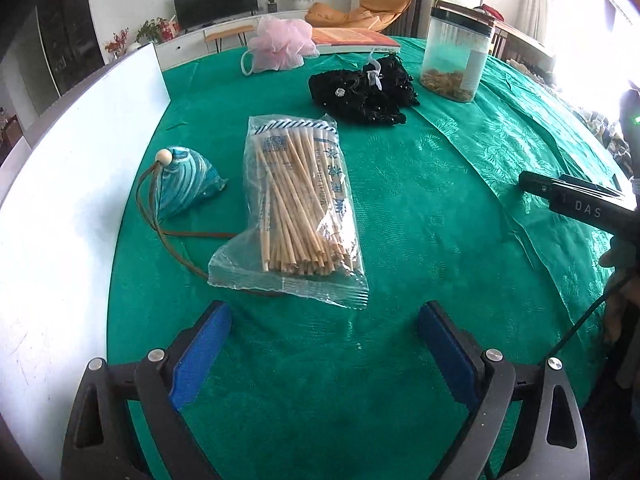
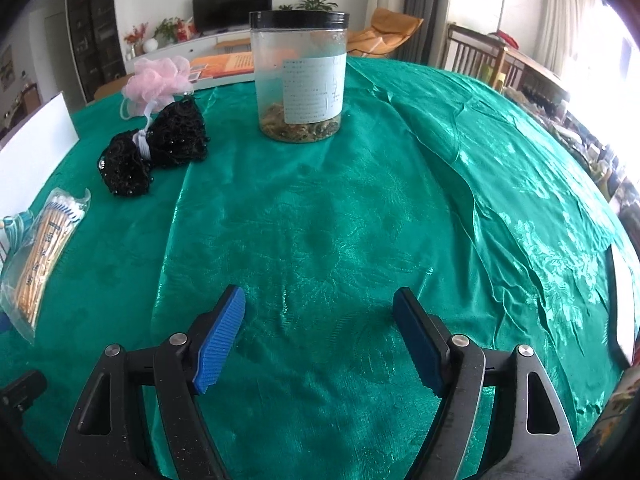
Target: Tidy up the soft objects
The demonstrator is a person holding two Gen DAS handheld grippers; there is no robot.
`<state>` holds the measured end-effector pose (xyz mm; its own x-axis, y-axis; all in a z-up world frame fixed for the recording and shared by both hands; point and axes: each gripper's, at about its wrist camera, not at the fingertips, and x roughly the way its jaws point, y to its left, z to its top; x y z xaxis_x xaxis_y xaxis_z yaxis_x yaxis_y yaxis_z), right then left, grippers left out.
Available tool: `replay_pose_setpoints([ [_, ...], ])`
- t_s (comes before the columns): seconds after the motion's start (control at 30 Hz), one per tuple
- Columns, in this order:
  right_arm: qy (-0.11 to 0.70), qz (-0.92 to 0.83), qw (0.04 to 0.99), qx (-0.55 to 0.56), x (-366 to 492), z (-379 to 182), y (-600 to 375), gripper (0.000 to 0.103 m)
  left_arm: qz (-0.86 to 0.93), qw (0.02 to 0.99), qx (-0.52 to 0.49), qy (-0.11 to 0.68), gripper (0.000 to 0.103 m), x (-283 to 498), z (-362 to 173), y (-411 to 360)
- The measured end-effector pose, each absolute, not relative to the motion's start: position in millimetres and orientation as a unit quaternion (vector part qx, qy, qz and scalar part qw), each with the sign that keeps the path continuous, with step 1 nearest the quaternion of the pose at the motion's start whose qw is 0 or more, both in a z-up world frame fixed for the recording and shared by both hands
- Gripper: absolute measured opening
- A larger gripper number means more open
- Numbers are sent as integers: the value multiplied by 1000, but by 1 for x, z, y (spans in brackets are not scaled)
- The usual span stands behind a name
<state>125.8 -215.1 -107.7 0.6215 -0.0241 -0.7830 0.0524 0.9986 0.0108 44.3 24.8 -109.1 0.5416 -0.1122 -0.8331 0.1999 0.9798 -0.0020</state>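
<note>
Above the green tablecloth (image 2: 320, 208), both claws gape wide, holding nothing.

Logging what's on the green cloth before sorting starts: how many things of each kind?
Soft things: 3 (pink bath pouf, black beaded piece, blue striped pouch)
Bags of sticks: 1
Jars: 1
Books: 1
Total: 6

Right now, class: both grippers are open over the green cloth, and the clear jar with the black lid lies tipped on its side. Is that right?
One thing is wrong. The clear jar stands upright, black lid on top, as the right wrist view shows. The left gripper and right gripper are indeed open over the green cloth.
</note>
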Motion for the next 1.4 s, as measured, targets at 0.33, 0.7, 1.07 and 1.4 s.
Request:
replay_pose_setpoints([
  [0.33,435,-23,900,17,123,-107,-210,83,-93,886,44,453,103,43,-114,26],
  [0.7,435,-24,900,17,123,-107,-210,84,-93,886,44,452,103,43,-113,26],
  [1.07,435,-24,900,18,122,-106,-209,84,-93,886,43,452,103,43,-113,26],
  [1.4,435,-24,900,18,122,-106,-210,85,-93,886,43,452,103,43,-113,26],
])
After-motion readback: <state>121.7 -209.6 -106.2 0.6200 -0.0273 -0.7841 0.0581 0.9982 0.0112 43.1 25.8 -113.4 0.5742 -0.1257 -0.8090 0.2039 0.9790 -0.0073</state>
